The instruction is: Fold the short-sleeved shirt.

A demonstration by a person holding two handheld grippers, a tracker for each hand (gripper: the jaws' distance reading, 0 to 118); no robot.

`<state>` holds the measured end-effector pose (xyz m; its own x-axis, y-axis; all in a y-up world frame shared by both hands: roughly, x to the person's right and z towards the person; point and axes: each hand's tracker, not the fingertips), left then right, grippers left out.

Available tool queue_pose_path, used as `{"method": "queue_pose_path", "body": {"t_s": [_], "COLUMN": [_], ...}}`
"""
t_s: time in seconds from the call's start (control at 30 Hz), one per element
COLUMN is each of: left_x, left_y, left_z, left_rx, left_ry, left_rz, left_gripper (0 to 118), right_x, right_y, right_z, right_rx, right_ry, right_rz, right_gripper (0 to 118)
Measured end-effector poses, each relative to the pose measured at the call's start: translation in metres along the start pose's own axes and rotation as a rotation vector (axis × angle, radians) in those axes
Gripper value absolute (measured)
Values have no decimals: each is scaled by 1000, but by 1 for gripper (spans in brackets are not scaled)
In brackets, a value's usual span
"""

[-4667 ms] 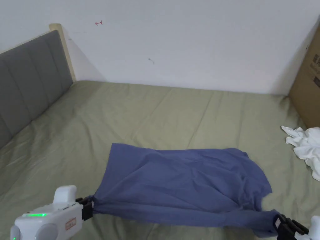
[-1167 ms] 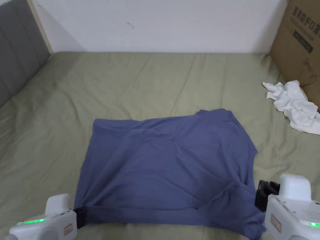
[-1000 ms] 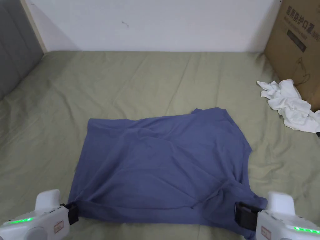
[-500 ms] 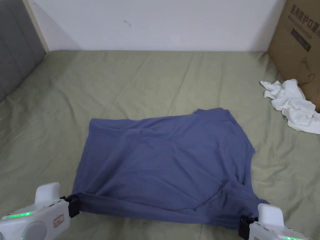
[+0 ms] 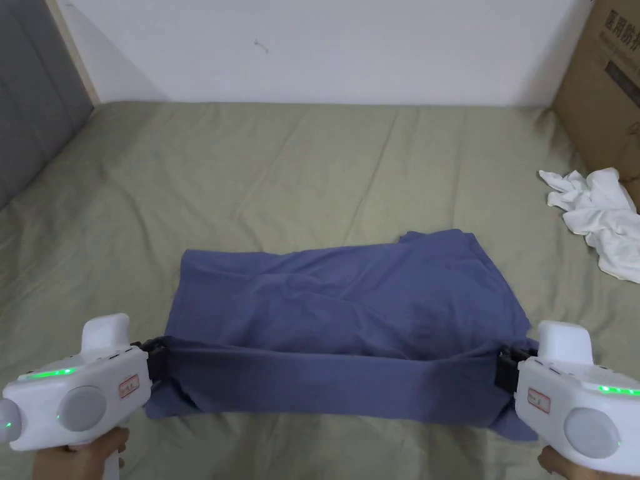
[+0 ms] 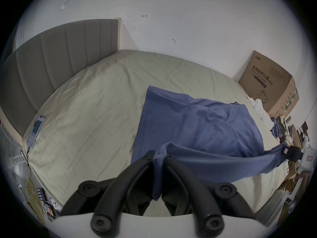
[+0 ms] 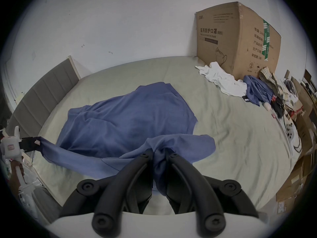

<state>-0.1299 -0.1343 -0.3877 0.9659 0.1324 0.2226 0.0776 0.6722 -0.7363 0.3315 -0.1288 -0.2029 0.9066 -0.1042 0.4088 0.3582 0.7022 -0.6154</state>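
You stand at the near edge of a bed (image 5: 312, 162) covered in an olive-green sheet, with a grey padded headboard (image 6: 51, 56) at its left end and a white wall behind. A large cardboard box (image 7: 236, 35) stands at the far right corner of the bed. The blue short-sleeved shirt (image 5: 350, 294) lies across the middle of the sheet, wrinkled, its far part flat on the bed and its near edge raised clear of the sheet as a taut band stretched between your two grippers. A crumpled white garment (image 5: 600, 212) lies beside the box, well apart from the shirt; in the right gripper view more clothes are heaped just past it. Your left gripper (image 6: 158, 157) is clenched on the near left corner of the shirt, with cloth bunched between both jaws. Your right gripper (image 7: 159, 151) is clamped on the near right corner in the same way, fabric gathered between the jaws. A flat device (image 6: 35, 131) rests on the sheet near the headboard.
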Motion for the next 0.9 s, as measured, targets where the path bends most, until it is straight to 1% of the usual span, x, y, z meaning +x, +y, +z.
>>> {"method": "queue_pose_path", "body": {"t_s": [0.13, 0.2, 0.3, 0.37, 0.47, 0.53, 0.57, 0.6, 0.63, 0.67, 0.7, 0.73, 0.77, 0.87, 0.9], "left_x": [3, 6, 8, 8, 9, 12, 13, 14, 14, 15, 16, 17, 19, 26, 29], "left_y": [15, 17, 16, 13, 7, 4, 4, 5, 8, 10, 12, 15, 18, 30, 34], "left_z": [-44, -66, -97, -114, -123, -121, -119, -116, -112, -108, -103, -96, -86, -52, -41], "left_rx": [-44, -83, -149, -182, -210, -211, -202, -202, -207, -212, -210, -202, -183, -95, -65], "left_ry": [12, 29, 44, 47, 44, 44, 49, 49, 44, 27, 14, 9, 16, -11, -20], "left_rz": [-21, -34, -71, -66, -55, -64, -76, -83, -87, -77, -68, -55, -47, -41, -37], "left_gripper": [10, 10, 10, 10, 10, 11, 17, 26, 40, 61, 77, 80, 80, 89, 89], "right_x": [4, 5, 9, 12, 12, 12, 12, 11, 11, 10, 9, 8, 6, 2, 1], "right_y": [14, 14, 10, 6, 0, -2, 0, 2, 3, 6, 8, 12, 16, 31, 36], "right_z": [-47, -68, -95, -112, -125, -124, -121, -117, -113, -106, -99, -90, -77, -35, -23], "right_rx": [-64, -94, -149, -185, -231, -232, -227, -225, -221, -209, -190, -158, -121, -8, 15], "right_ry": [-16, -31, -43, -57, -64, -64, -66, -68, -68, -65, -61, -48, -42, -9, 1], "right_rz": [-9, -7, -31, -31, -21, -21, -19, -20, -20, -15, -6, 1, 3, 0, -3], "right_gripper": [15, 15, 15, 15, 15, 15, 16, 20, 31, 55, 77, 91, 99, 99, 99]}}
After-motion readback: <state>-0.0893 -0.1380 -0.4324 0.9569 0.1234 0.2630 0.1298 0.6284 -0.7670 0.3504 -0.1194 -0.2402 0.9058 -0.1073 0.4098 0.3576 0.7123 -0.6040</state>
